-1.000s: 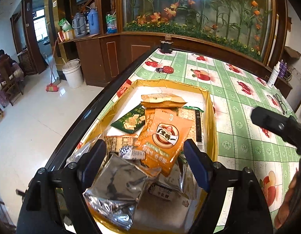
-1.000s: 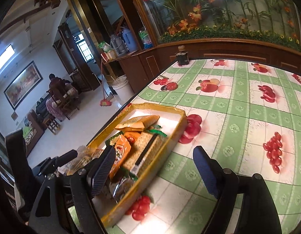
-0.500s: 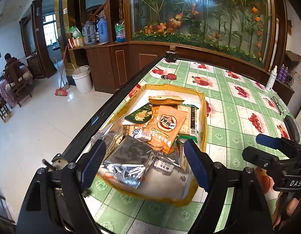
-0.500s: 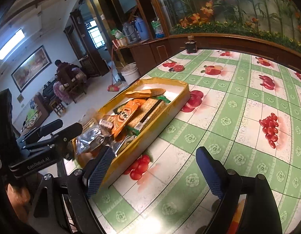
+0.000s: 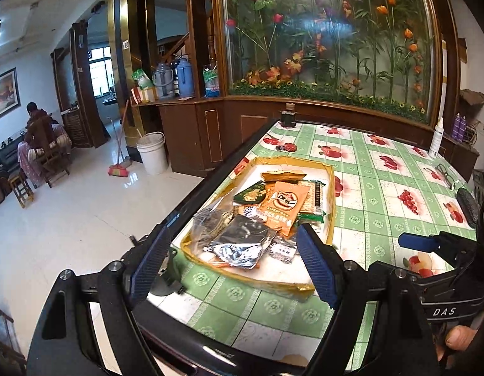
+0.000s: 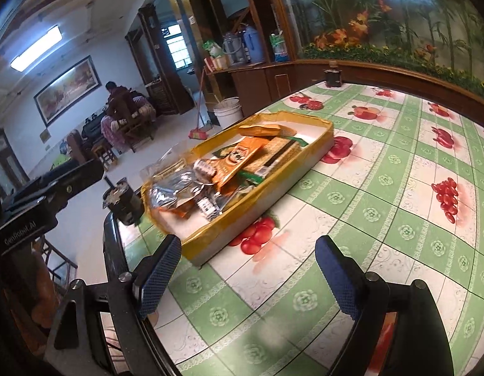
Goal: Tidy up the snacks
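Observation:
A shallow yellow-rimmed box (image 5: 331, 188) (image 6: 317, 122) lies on the green fruit-patterned table and holds several snack packets: an orange packet (image 5: 284, 202) (image 6: 239, 156), a silver foil bag (image 5: 239, 246) (image 6: 173, 188), a dark green packet (image 5: 249, 195) and a tan packet (image 5: 282, 176) (image 6: 260, 130) at the far end. My left gripper (image 5: 234, 264) is open and empty, above the table's near edge, short of the box. My right gripper (image 6: 246, 277) is open and empty, over the tablecloth near the box's near corner. It also shows at the right of the left wrist view (image 5: 436, 244).
A dark jar (image 5: 287, 117) (image 6: 333, 76) stands at the table's far end. A white spray bottle (image 5: 436, 138) and scissors (image 5: 445, 174) lie at the far right. A small dark round object (image 6: 124, 200) sits near the box's left corner. The table's black edge (image 5: 210, 175) drops to the floor on the left.
Both grippers have pulled back and up from the box, which now looks farther away. Both stay open and empty. The snacks have not moved.

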Demonstrator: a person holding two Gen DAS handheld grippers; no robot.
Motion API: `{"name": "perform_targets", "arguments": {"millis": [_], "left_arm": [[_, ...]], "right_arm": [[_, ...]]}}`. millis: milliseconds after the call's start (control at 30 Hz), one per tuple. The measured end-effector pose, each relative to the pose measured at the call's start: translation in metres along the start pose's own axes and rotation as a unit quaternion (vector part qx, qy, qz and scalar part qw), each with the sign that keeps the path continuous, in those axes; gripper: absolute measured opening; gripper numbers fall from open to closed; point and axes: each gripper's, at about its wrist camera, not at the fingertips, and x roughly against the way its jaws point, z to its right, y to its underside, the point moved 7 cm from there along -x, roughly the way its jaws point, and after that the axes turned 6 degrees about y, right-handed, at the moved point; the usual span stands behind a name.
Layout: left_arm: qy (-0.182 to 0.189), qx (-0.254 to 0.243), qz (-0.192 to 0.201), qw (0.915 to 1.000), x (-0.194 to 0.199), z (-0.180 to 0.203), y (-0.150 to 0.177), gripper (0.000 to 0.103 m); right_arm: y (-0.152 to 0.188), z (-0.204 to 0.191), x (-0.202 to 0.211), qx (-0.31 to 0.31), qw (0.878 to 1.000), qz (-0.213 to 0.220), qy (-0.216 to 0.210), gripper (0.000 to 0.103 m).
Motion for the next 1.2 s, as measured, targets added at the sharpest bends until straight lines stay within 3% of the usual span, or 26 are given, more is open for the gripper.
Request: {"name": "perform_targets", "arguments": {"millis": [333,500,567,600,1200], "left_arm": [[-0.009,0.026,0.01,0.9996,0.024,-0.021,0.011,0.085],[-0.009,0.028,0.018,0.9994,0.033,-0.029,0.015,0.087],[-0.012,0.03,0.013,0.9994,0.032,-0.031,0.016,0.095],[-0.011,0.032,0.01,0.9994,0.032,-0.031,0.017,0.103],[0.01,0.023,0.037,0.999,0.044,-0.021,0.007,0.103]], "right_arm": [[0.002,-0.06,0.012,0.12,0.992,0.023,-0.022,0.088],[-0.004,-0.079,0.016,0.168,0.985,0.038,-0.011,0.089],[-0.007,-0.082,0.018,0.183,0.982,0.043,-0.004,0.089],[-0.009,-0.083,0.018,0.188,0.981,0.046,-0.002,0.089],[-0.047,-0.06,0.018,0.213,0.975,0.067,0.001,0.089]]}}
